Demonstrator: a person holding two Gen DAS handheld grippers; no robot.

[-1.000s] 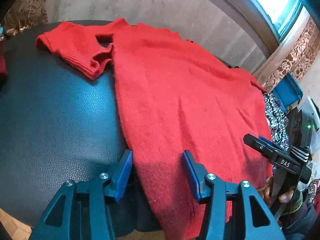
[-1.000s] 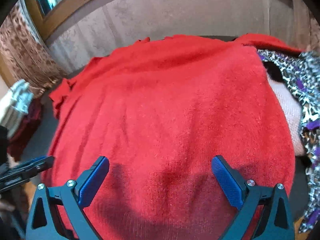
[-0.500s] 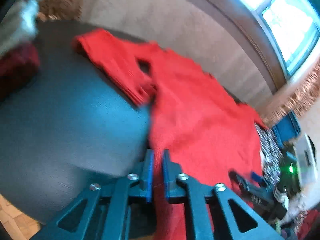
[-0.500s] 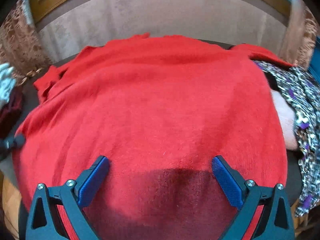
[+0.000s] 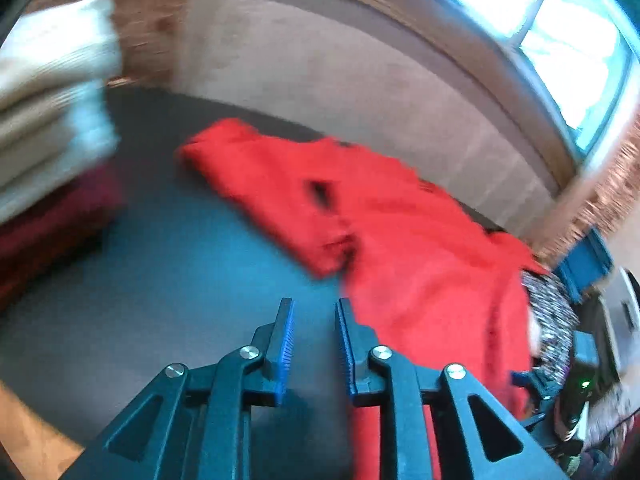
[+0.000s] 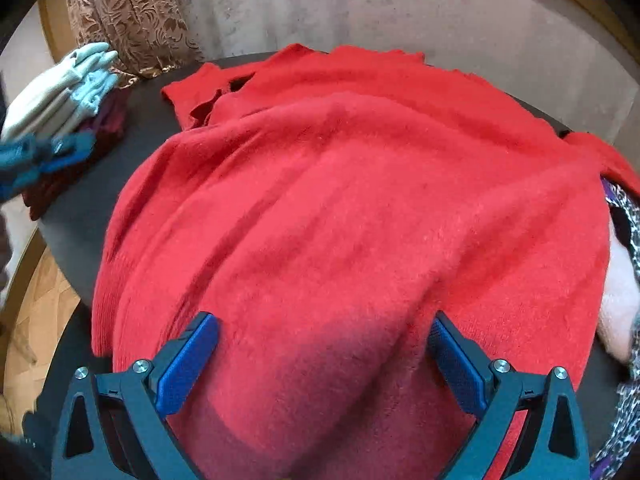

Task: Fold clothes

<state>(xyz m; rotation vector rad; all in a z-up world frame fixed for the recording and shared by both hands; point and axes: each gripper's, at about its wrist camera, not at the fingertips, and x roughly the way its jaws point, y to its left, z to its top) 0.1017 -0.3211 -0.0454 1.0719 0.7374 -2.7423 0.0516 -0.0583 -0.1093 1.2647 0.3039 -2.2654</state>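
Note:
A red knit sweater lies spread on the dark round table, one sleeve reaching toward the far left. My left gripper hovers over bare table just left of the sweater's edge; its jaws are opening with nothing between them. In the right wrist view the sweater fills the middle, with long wrinkles across it. My right gripper stands wide open over its near part, a raised fold of cloth between the pads. The left gripper shows blurred at the left edge.
A stack of folded pale and dark red clothes sits at the table's left. Leopard-print cloth and a pink garment lie at the right. A wall and a patterned curtain stand behind the table, and wooden floor shows past its near left rim.
The left gripper shut on the sweater's edge, then parted and drew left off the cloth. The sweater has wrinkled and shifted. The right gripper stayed wide open and rolled.

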